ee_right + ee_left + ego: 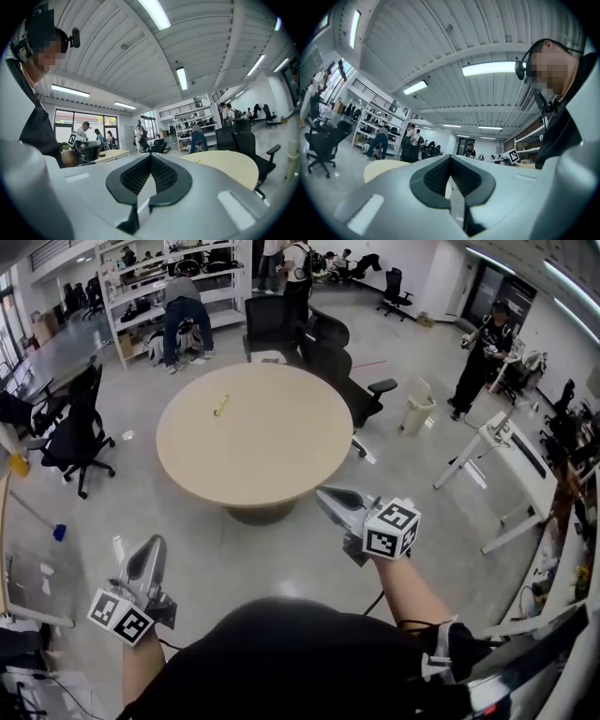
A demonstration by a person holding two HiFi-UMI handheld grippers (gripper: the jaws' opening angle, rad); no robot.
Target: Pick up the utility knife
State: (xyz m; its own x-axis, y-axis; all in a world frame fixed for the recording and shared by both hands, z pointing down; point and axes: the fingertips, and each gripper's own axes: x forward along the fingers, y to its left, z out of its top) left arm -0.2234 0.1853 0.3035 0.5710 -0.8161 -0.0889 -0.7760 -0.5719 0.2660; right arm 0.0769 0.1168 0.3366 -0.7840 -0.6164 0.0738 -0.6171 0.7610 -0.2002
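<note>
A small yellow utility knife [220, 405] lies on the far left part of a round beige table [272, 456]. Both grippers hang in the air short of the table's near edge, level and pointing toward it. My left gripper [150, 546] is at the lower left over the floor, jaws together with nothing in them [450, 157]. My right gripper [324, 495] is close to the table's near right rim, its jaws also together and empty [150, 156]. In the right gripper view the knife [198, 161] is a tiny yellow speck on the table top [229, 165].
Black office chairs [323, 357] stand behind the table and another chair [80, 432] stands to its left. White desks [511, 451] line the right side, with a bin [417, 407] near them. Several people stand by the shelves [159, 292] at the back.
</note>
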